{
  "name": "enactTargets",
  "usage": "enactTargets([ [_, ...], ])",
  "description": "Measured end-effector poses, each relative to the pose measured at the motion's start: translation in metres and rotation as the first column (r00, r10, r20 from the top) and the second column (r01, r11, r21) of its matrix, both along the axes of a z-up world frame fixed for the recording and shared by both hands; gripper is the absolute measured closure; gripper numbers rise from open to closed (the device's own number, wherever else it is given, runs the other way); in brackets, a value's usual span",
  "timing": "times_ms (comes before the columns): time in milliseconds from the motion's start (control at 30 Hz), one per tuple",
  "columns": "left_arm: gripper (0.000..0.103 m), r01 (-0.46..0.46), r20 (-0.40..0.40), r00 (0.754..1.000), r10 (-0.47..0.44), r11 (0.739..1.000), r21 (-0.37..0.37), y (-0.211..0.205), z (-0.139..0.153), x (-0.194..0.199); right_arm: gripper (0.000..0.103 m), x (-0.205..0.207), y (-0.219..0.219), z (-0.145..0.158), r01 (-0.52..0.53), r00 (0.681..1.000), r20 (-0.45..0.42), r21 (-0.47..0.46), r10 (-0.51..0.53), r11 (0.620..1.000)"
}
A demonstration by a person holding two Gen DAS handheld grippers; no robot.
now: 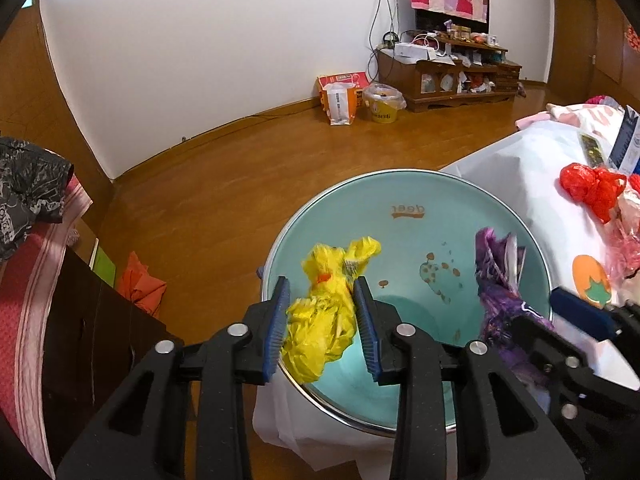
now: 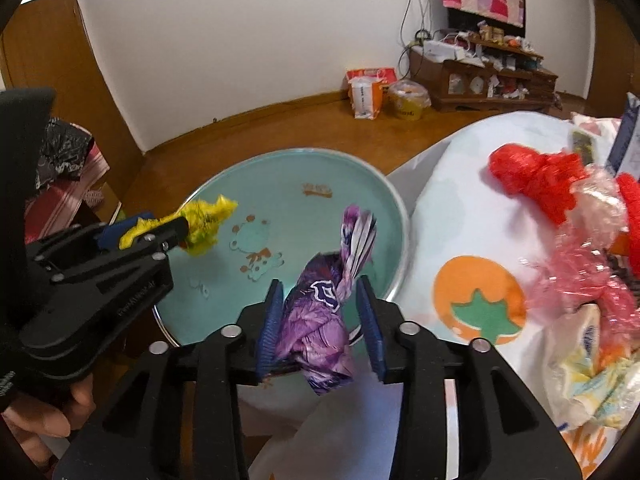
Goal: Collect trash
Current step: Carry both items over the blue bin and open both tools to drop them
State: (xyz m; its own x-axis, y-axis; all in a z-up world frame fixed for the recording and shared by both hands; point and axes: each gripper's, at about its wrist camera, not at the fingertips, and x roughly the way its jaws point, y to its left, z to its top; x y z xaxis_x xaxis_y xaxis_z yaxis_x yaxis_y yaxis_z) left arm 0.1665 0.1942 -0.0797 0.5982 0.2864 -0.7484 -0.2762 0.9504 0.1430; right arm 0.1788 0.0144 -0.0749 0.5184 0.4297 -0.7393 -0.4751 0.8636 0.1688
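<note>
A round teal bowl (image 1: pixel 472 204) with a steel rim stands beside the table; it also shows in the right wrist view (image 2: pixel 288 168). My left gripper (image 1: pixel 323 288) is above the bowl with a crumpled yellow plastic bag (image 1: pixel 324 312) between its fingers; the jaws look parted and the bag is blurred. My right gripper (image 2: pixel 320 290) is over the bowl's near rim with a crumpled purple wrapper (image 2: pixel 320 320) between its fingers, also with gaps at the pads. The yellow bag (image 2: pixel 200 220) and left gripper (image 2: pixel 160 232) show at left in the right wrist view.
A table with a white printed cloth (image 2: pixel 460 184) lies right of the bowl. On it lie a red plastic bag (image 2: pixel 532 180), pink cellophane (image 2: pixel 580 276) and other wrappers. A dark cabinet with cloths (image 1: pixel 48 280) is at left. Wooden floor lies beyond.
</note>
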Motion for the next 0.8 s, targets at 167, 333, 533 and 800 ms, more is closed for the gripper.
enactTargets([
  [167,0.044,-0.010,0.019,1.000,0.010,1.000,0.026,-0.005,0.007,-0.005,0.049,-0.006,-0.019,0.010,0.050,0.998,0.030,0.011,-0.050,0.999],
  [333,0.041,-0.022,0.039,0.999,0.020,0.999,0.046,-0.012,0.018,-0.012,0.047,-0.015,-0.040,0.020,0.104,0.993,0.060,0.032,-0.105,0.994],
  [533,0.033,-0.006,0.068,0.998,0.002,0.998,0.060,-0.027,0.031,-0.026,0.030,-0.028,-0.068,0.032,0.171,0.980,0.094,0.041,-0.174,0.984],
  [800,0.030,0.057,0.104,0.993,-0.063,0.996,0.062,-0.061,0.049,-0.039,0.011,-0.054,-0.111,0.049,0.379,0.900,0.218,0.033,-0.377,0.925],
])
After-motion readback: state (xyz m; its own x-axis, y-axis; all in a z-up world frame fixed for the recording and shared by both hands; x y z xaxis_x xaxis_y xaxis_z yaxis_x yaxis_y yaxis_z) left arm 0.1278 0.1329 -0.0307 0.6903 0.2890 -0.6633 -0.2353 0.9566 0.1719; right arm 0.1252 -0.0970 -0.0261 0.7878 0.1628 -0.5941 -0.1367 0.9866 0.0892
